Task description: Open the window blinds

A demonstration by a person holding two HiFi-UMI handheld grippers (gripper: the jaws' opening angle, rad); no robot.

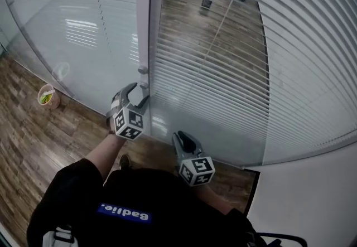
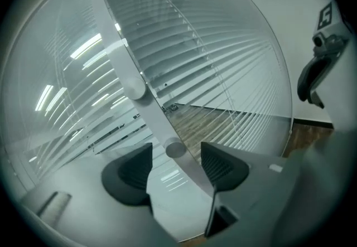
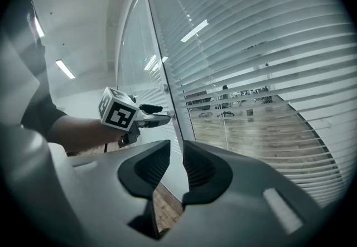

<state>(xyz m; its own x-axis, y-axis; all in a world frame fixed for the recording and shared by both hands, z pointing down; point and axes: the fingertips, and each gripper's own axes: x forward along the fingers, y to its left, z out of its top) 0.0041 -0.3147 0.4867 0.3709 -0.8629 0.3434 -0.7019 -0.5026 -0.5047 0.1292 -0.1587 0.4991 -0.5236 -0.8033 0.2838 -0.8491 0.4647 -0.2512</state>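
Note:
White horizontal blinds (image 1: 212, 62) hang behind the glass of the right pane, slats tilted so that a room beyond shows through. A pale frame post (image 1: 144, 17) divides the panes and bears two round knobs, upper (image 1: 143, 69) and lower (image 1: 144, 85). My left gripper (image 1: 139, 91) is open at the post, its jaws either side of the lower knob (image 2: 175, 149) without touching it. The upper knob (image 2: 135, 90) is further up the post. My right gripper (image 1: 177, 135) hangs lower right, off the glass, its jaws nearly together with a thin slit and nothing between them (image 3: 177, 148).
The left pane (image 1: 72, 23) is frosted and also shows slats. A small tub (image 1: 48, 96) stands on the wood floor at the left by the glass. A white wall (image 1: 312, 195) runs off at the right. My own shoe (image 1: 125, 161) shows below the left gripper.

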